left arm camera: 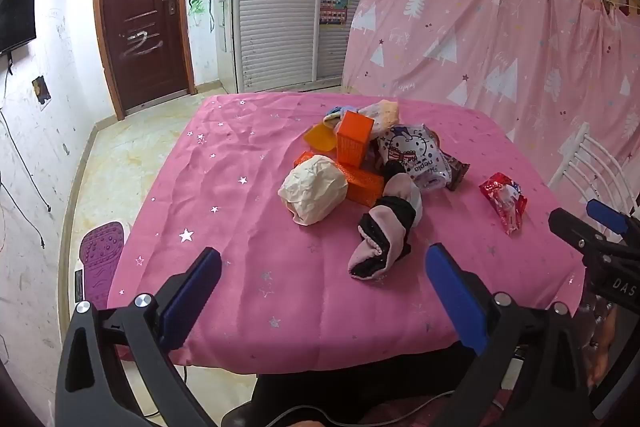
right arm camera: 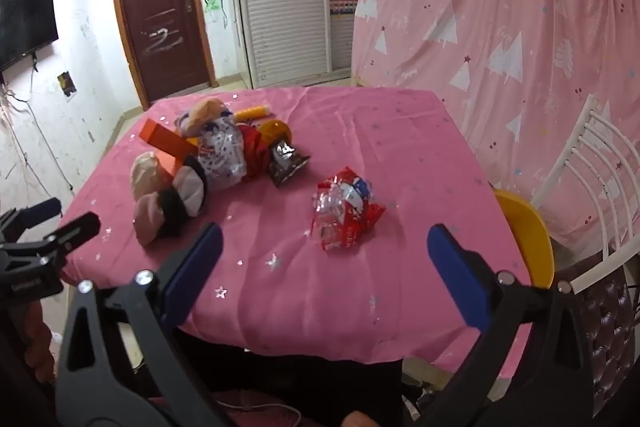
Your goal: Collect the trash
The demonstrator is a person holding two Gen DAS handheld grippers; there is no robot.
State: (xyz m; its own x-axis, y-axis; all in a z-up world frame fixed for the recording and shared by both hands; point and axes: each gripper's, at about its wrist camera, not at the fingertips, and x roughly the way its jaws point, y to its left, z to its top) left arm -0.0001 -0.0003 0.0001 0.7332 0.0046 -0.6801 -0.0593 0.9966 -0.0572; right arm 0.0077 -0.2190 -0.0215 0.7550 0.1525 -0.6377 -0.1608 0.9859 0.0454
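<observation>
A pink starred tablecloth [left arm camera: 248,163] covers the table. On it lies a pile: a crumpled white paper ball [left arm camera: 313,189], orange boxes [left arm camera: 354,143], a Hello Kitty tissue pack [left arm camera: 416,155], a dark wrapper [left arm camera: 456,173], and pink-and-black socks [left arm camera: 384,227]. A red crinkled wrapper [left arm camera: 505,201] lies apart at the right; it also shows in the right wrist view [right arm camera: 346,211]. My left gripper [left arm camera: 324,267] is open and empty above the near table edge, in front of the socks. My right gripper [right arm camera: 324,247] is open and empty, just short of the red wrapper.
A white metal chair [right arm camera: 592,163] and a yellow seat [right arm camera: 528,235] stand right of the table. A pink curtain [left arm camera: 500,27] hangs behind. A purple-topped stool [left arm camera: 100,255] sits on the floor at the left. A brown door [left arm camera: 140,7] is far back.
</observation>
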